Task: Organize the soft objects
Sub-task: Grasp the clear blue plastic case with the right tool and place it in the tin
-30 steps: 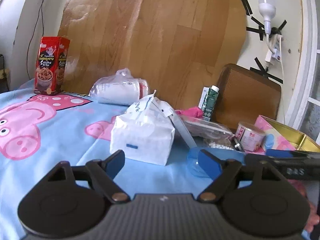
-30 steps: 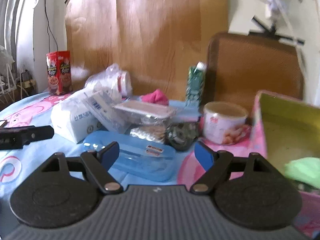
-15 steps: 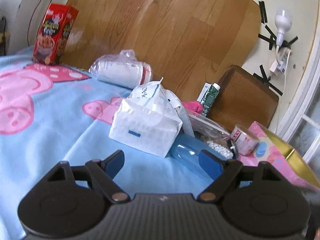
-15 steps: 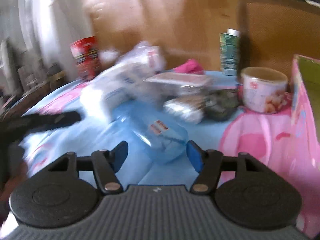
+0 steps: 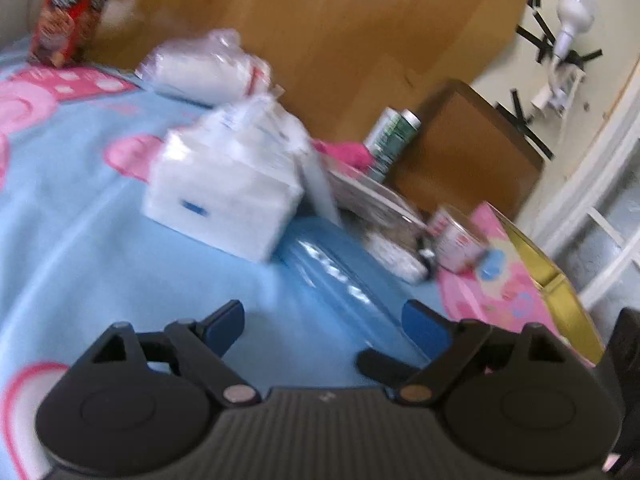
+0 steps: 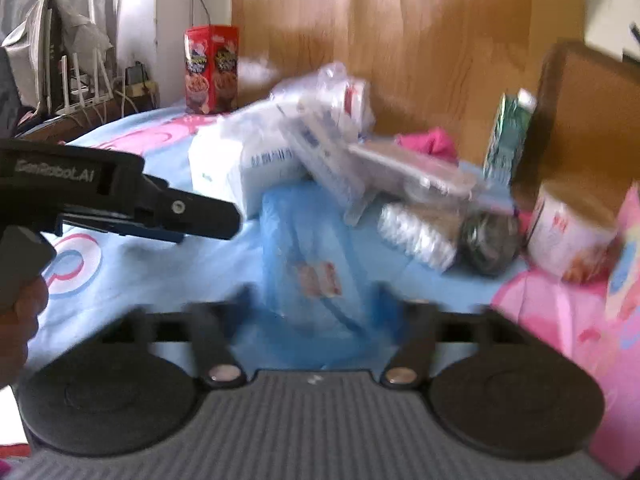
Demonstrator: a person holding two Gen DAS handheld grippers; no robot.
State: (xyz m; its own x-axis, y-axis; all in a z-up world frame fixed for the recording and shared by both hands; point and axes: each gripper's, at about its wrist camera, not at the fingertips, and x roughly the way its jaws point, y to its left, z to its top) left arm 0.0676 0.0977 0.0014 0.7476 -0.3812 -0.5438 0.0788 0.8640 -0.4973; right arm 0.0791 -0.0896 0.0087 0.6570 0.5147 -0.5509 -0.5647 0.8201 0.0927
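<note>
A soft blue transparent pack (image 6: 312,272) lies on the blue cartoon blanket (image 5: 80,248). My right gripper (image 6: 316,300) has its fingers on either side of the pack's near end; motion blur hides whether they press it. The pack also shows in the left wrist view (image 5: 340,276). My left gripper (image 5: 324,320) is open and empty just in front of the pack. A white tissue pack (image 5: 224,196) sits behind it, a bagged white roll (image 5: 204,68) farther back, and a pink cloth (image 5: 344,152) beyond.
A red snack box (image 5: 68,8) stands far left by the wooden board. A green carton (image 5: 392,132), a clear lidded tray (image 6: 416,168), a round tin (image 6: 568,236) and a pink box with gold interior (image 5: 532,280) crowd the right side.
My right gripper has moved forward and narrowed around the blue pack's near end. My left gripper has swung right and closer to the pack, still open.
</note>
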